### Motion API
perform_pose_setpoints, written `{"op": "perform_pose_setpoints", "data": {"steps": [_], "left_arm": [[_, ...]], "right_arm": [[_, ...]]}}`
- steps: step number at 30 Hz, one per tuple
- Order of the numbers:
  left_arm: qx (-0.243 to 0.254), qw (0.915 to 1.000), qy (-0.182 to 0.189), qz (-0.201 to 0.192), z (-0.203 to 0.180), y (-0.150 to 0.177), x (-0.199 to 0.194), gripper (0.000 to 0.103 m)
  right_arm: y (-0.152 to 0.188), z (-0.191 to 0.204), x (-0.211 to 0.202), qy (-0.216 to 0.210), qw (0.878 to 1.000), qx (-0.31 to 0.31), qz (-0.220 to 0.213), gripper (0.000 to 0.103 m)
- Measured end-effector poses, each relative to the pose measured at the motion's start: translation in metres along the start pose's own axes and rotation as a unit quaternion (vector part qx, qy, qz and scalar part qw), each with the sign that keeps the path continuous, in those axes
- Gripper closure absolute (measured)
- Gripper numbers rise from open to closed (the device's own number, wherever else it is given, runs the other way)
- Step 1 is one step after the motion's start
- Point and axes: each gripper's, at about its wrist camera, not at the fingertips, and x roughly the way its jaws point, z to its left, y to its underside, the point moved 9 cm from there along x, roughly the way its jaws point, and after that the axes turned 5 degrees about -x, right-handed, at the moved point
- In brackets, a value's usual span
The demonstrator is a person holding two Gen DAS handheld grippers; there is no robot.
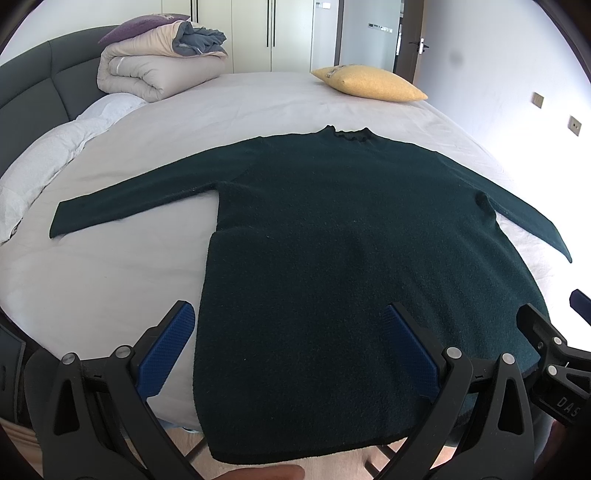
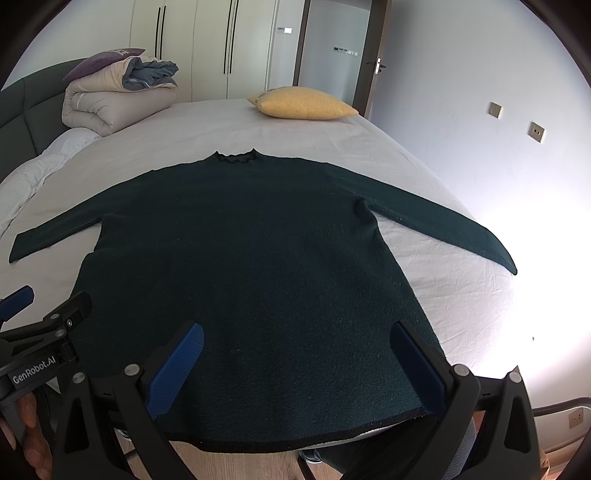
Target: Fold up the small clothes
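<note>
Dark green sweater [image 1: 332,258] spread flat on bed [image 1: 147,280] ahead of both grippers, hem overhanging bed edge, fabric detail lost in shadow. Left gripper [image 1: 291,354] spread wide over hem, holding nothing. Right gripper [image 2: 299,369] likewise spread wide, holding nothing; contact with fabric unclear.

Up at eleven o'clock a rolled beige duvet [image 1: 147,72] sits on the pale bedsheet [image 1: 258,96], with a purple cushion [image 1: 144,27] and a crumpled grey-blue blanket [image 1: 201,38] stacked on top of it, and the dark padded headboard [image 1: 33,85] curves behind at ten o'clock above a white quilted cover [image 1: 48,147]. At one o'clock a yellow pillow [image 2: 301,103] lies alone near the far edge of the bed, well apart from the duvet pile. Behind it all stand cream wardrobe doors [image 2: 207,48] with dark vertical handles at twelve o'clock, a door with a lever handle [image 2: 378,66] at one o'clock, and two wall switch plates [image 2: 517,122] at two o'clock.
</note>
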Motion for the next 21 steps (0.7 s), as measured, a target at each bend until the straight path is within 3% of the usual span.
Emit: {"op": "perform_pose_setpoints", "data": {"steps": [5,11,13,17,21], "left_arm": [[-0.003,0.9999,0.003,0.012,0.000,-0.002,0.012,0.000],[-0.009,0.9995,0.023,0.019,-0.006,-0.014,0.031,0.000],[-0.010,0.9988,0.041,0.024,-0.011,-0.021,0.038,0.000],[-0.022,0.9923,0.095,0.077,-0.027,-0.031,0.067,0.000],[-0.045,0.9827,0.130,0.124,-0.039,-0.040,0.098,0.000]], "right_arm": [[0.007,-0.010,0.008,0.001,1.000,0.009,0.006,0.000],[-0.001,-0.046,0.010,-0.012,0.998,0.048,-0.025,0.000],[-0.006,-0.077,0.017,-0.019,0.996,0.080,-0.031,0.000],[-0.013,-0.169,0.044,-0.015,0.983,0.181,-0.028,0.000],[-0.009,-0.266,0.075,-0.004,0.957,0.289,-0.026,0.000]]}}
